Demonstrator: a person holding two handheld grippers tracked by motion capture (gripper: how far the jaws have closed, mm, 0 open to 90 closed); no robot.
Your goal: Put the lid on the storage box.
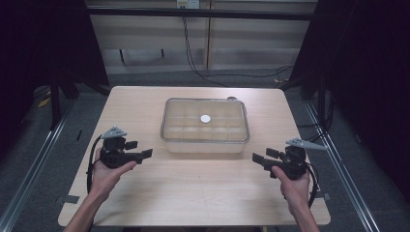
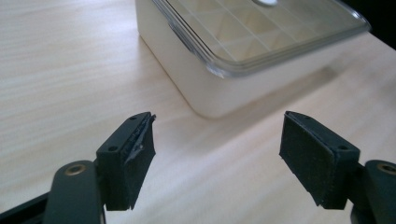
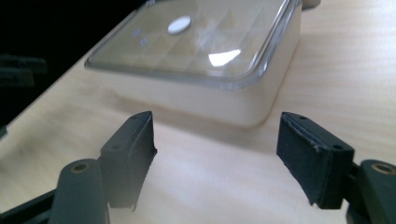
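Flanking a lidded box point(image 1: 205, 126) on the table point(image 1: 193, 193): left gripper point(image 1: 141, 149), right gripper point(image 1: 261, 162), both with jaws apart and nothing between them, the box ahead of each and untouched. Left gripper view adds a near corner of the box just beyond its jaws. Right gripper view adds glare on the clear lid and its white disc point(image 3: 179, 25). High view adds pale wood tabletop, grey floor, floor rails, dark curtains, cable down the back wall.
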